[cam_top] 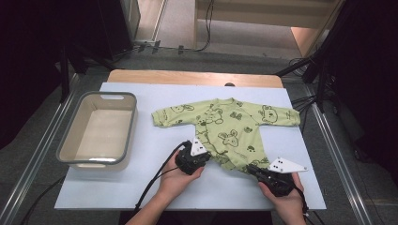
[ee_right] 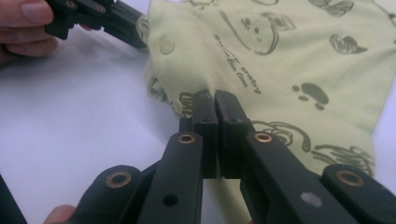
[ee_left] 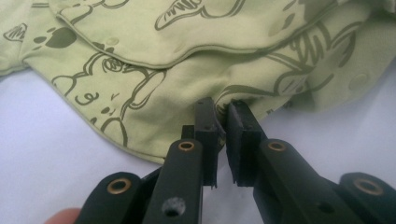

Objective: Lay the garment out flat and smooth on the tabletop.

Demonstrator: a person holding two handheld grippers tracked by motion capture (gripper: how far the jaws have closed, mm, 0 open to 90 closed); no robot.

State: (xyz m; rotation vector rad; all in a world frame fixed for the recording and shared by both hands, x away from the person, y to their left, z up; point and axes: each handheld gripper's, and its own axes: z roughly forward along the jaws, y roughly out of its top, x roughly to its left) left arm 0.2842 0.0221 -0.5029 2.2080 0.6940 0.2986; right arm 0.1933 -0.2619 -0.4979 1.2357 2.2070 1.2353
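Green baby bodysuit (cam_top: 227,130), printed with dark cartoon animals, lies flat on the white table cover (cam_top: 155,178) right of the middle of the high view, its long sleeves spread toward the left and right and its neck toward the top of the frame. Both grippers have hold of its bottom hem. The left gripper (cam_top: 201,151), held in the person's left hand (cam_top: 178,178) low in the middle of the frame, has its jaws pinched narrow on the lower left corner of the garment; in the left gripper view (ee_left: 224,119) the pads meet on the fabric edge with only a thin slit between them. The right gripper (cam_top: 250,169), in the right hand (cam_top: 286,199) at the lower right, has its jaws pressed together on the lower right part of the hem; in the right gripper view (ee_right: 214,105) they nip the cloth just beside a snap button. A grey plastic basket (cam_top: 129,123) with a handle slot stands at the left of the high view, well apart from the bodysuit.
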